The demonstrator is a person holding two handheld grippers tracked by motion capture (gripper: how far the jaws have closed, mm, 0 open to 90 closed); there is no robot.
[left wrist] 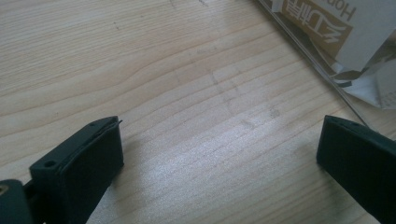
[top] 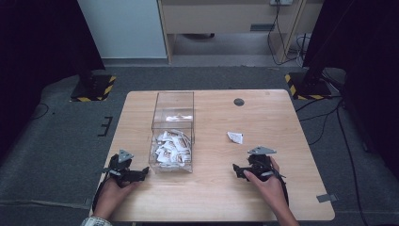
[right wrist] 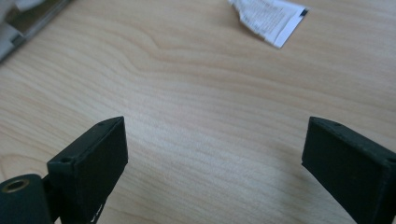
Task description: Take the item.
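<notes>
Both grippers, left and right, gape empty; sachet lies crosswise beyond right

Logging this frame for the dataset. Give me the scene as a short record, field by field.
surface: wooden table
box: clear box left of centre, its near half filled with white sachets
loose item: one sachet lying alone on the table, right of the box
left gripper: resting near the box's front left corner, jaws wide open, holding nothing
right gripper: near the table's front right, jaws wide open, holding nothing; the loose sachet lies ahead of it
contact: neither gripper touches a sachet
</notes>
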